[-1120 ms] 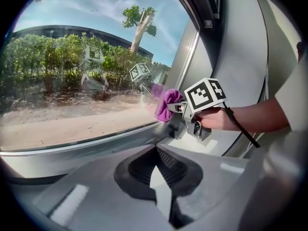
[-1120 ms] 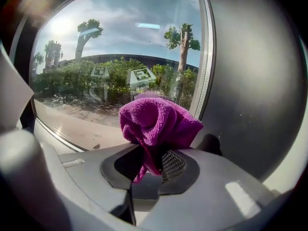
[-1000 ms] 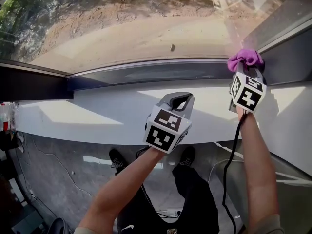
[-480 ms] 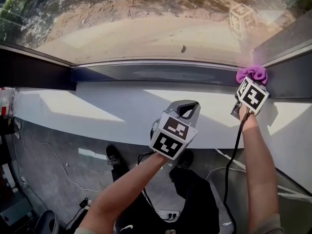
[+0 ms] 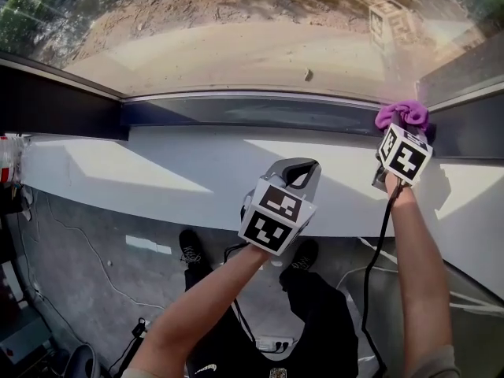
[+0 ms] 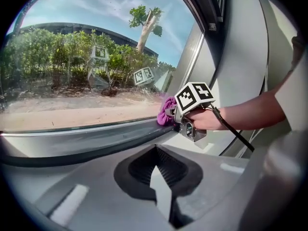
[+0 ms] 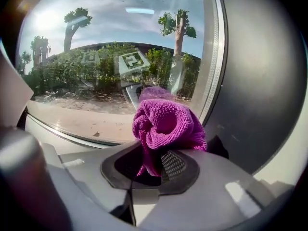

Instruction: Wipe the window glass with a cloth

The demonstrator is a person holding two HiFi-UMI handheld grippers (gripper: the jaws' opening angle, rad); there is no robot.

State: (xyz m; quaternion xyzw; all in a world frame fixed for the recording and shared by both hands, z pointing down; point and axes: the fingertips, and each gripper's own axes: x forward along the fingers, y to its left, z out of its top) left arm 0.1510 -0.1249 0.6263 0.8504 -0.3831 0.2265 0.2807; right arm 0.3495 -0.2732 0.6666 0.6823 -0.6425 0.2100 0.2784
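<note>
A purple cloth [image 5: 402,115] is bunched in my right gripper [image 5: 396,132], which is shut on it. The cloth sits against the window glass [image 5: 236,38] at its lower right corner, where the bottom frame meets the side frame. In the right gripper view the cloth [image 7: 166,124] bulges out of the right gripper [image 7: 154,170] in front of the glass [image 7: 96,57]. My left gripper [image 5: 303,170] hovers over the sill, shut and holding nothing. The left gripper view shows the left gripper [image 6: 156,170], with the cloth [image 6: 167,115] far ahead to the right.
A white sill [image 5: 157,179] runs under the dark bottom frame [image 5: 236,113]. A grey side frame [image 5: 465,124] closes the right. A black cable [image 5: 376,258] hangs from the right gripper. The marker cube's reflection [image 5: 390,22] shows in the glass. Floor cables and my shoes lie below.
The right gripper has carried the cloth down the glass into the bottom right corner by the frame. The left gripper has stayed over the sill, still shut.
</note>
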